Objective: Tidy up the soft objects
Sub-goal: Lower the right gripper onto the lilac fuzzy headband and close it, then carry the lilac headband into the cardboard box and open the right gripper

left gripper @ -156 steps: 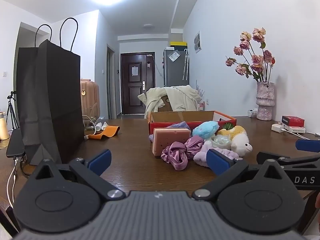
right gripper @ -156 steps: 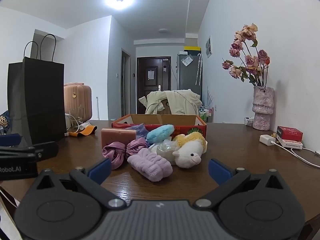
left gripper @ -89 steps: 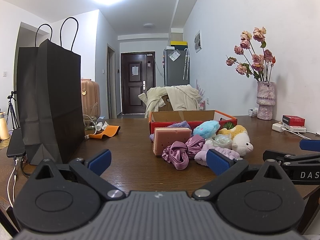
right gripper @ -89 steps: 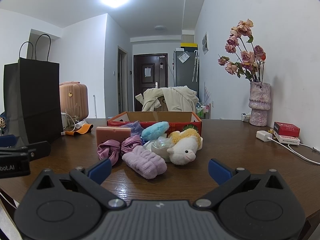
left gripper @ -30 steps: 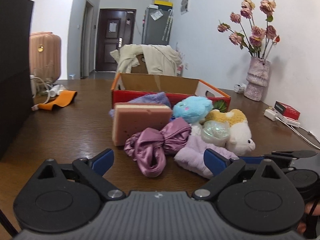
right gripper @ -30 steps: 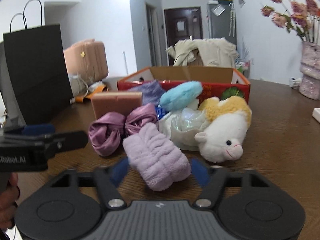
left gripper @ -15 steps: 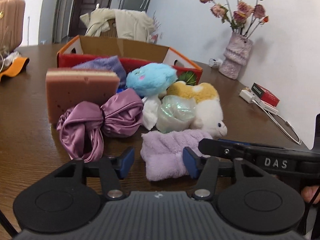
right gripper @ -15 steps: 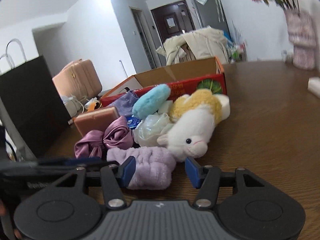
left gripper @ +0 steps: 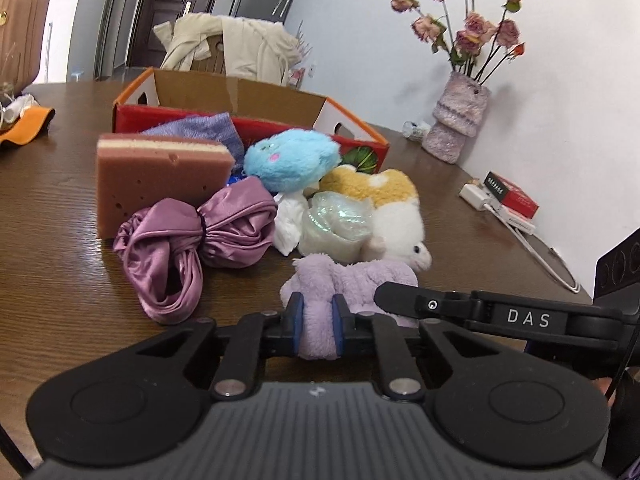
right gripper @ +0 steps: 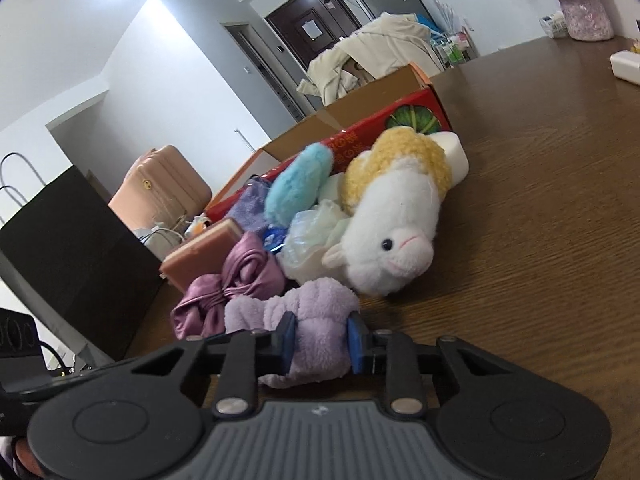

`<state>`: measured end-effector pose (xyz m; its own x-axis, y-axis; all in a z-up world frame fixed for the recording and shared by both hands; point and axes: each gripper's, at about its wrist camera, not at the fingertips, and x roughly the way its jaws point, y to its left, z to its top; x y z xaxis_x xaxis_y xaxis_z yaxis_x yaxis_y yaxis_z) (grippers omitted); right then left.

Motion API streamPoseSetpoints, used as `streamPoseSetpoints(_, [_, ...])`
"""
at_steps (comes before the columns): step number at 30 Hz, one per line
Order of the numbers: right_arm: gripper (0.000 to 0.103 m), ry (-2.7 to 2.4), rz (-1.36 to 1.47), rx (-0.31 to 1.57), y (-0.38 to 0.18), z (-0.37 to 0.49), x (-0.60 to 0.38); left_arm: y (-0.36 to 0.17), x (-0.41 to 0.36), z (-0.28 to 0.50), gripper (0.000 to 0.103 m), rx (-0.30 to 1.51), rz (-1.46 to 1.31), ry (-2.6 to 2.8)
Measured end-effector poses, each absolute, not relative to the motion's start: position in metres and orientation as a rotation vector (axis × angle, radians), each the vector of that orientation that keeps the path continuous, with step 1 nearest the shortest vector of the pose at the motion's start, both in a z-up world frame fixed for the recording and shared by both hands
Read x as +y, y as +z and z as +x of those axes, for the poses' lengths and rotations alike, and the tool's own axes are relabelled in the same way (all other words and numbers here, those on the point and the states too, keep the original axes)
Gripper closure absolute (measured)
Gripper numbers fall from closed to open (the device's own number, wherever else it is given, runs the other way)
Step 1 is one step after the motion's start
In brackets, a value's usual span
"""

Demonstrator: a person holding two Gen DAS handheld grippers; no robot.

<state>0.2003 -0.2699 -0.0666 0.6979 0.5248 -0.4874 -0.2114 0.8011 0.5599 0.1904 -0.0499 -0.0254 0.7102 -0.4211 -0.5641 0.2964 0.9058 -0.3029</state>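
A lilac fluffy band (left gripper: 360,276) lies at the near edge of a pile of soft things on the brown table (left gripper: 60,208). My left gripper (left gripper: 317,322) is closing, its blue pads squeezing the band's left end. My right gripper (right gripper: 320,340) is also closing, with the band's (right gripper: 316,304) other end pinched between its pads. Its black finger (left gripper: 404,294) crosses the left wrist view. Behind lie a purple satin scrunchie (left gripper: 192,240), a pink sponge (left gripper: 160,172), a blue plush (left gripper: 292,160), a white-and-yellow lamb plush (left gripper: 392,216) and a clear plastic wad (left gripper: 336,220).
An open red cardboard box (left gripper: 248,100) stands behind the pile with a purple cloth (left gripper: 200,128) against it. A vase of dried roses (left gripper: 460,120), a small red box (left gripper: 512,196) and a charger cable sit right. A black paper bag (right gripper: 72,248) stands left.
Both grippers have come in low to the lilac band and their jaws have gone from wide apart to pinching it. The right wrist view has tilted.
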Motion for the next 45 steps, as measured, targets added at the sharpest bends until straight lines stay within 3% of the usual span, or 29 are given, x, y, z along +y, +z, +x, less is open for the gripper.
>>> streamPoseSetpoints(9, [0.078, 0.494, 0.478, 0.583, -0.012, 0.191, -0.267, 0.042, -0.027, 0.187, 0.088, 0.542, -0.226, -0.435])
streamPoseSetpoints(16, [0.078, 0.576, 0.515, 0.594, 0.059, 0.3, -0.255, 0.108, 0.002, 0.301, 0.088, 0.581, -0.324, -0.377])
streamPoseSetpoints(20, [0.078, 0.573, 0.557, 0.684, 0.073, 0.402, -0.238, 0.111, 0.016, 0.394, 0.088, 0.627, -0.334, -0.308])
streamPoseSetpoints(26, [0.078, 0.497, 0.544, 0.85, 0.036, 0.548, -0.195, 0.065, 0.039, 0.523, 0.088, 0.761, -0.371, -0.192])
streamPoseSetpoints(35, [0.077, 0.393, 0.599, 1.025, -0.056, 0.642, -0.166, 0.009, 0.042, 0.59, 0.085, 0.846, -0.239, -0.13])
streamPoseSetpoints(38, [0.069, 0.388, 0.642, 1.039, -0.073, 0.645, -0.166, 0.007, 0.046, 0.588, 0.069, 0.83, -0.248, -0.138])
streamPoseSetpoints(41, [0.057, 0.405, 0.643, 1.029, -0.073, 0.646, -0.166, 0.012, 0.045, 0.581, 0.069, 0.817, -0.222, -0.137])
streamPoseSetpoints(43, [0.019, 0.372, 0.626, 1.009, -0.065, 0.641, -0.167, 0.019, 0.045, 0.58, 0.069, 0.803, -0.222, -0.125])
streamPoseSetpoints(44, [0.014, 0.345, 0.61, 0.994, -0.06, 0.64, -0.168, 0.025, 0.046, 0.573, 0.068, 0.79, -0.213, -0.117])
streamPoseSetpoints(45, [0.016, 0.329, 0.59, 0.968, -0.053, 0.634, -0.169, 0.03, 0.046, 0.57, 0.067, 0.783, -0.201, -0.114])
